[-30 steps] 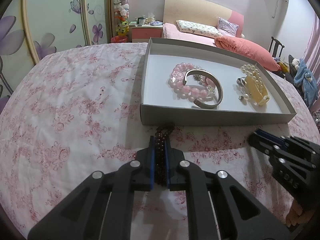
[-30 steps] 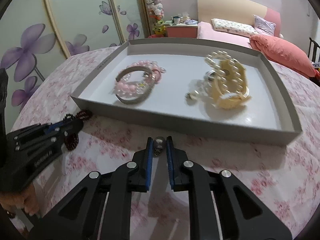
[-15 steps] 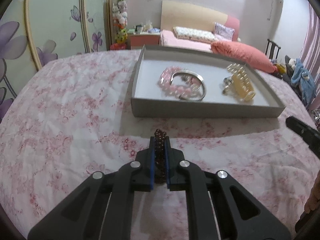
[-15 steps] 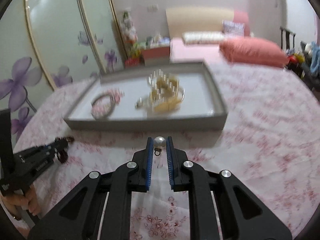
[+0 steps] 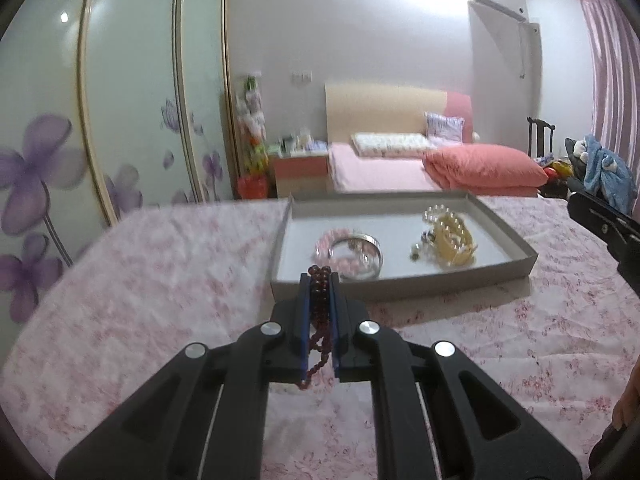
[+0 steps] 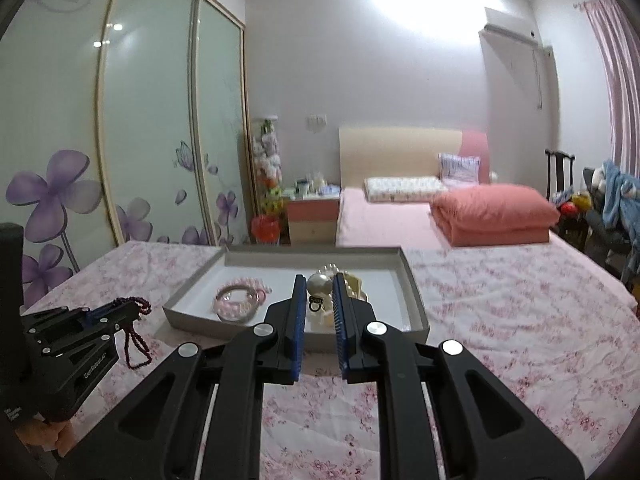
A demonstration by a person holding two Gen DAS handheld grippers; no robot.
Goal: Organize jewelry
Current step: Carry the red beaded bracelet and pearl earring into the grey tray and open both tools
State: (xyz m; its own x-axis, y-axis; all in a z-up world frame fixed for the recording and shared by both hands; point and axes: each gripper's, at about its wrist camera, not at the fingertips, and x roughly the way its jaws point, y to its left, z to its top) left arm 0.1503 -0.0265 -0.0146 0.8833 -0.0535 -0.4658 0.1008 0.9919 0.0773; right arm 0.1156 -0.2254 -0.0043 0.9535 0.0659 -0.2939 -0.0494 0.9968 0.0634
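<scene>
The left gripper pinches a dark red beaded bracelet between its 2 blue-padded fingers, the beads poking past the tips and a loop hanging free below. The right gripper is clamped on a large white pearl ring (its dark band dangles just under the pearl). Both tools hang above a pink floral bedspread, on the near side of a shallow grey cardboard tray that rests on it. Inside the tray, toward its left end, a pink beaded bracelet lies touching a silver metal bangle; toward its right end sit a white pearl strand and a cream-yellow band. Beyond the tray stands a pink bed with a folded coral quilt.
</scene>
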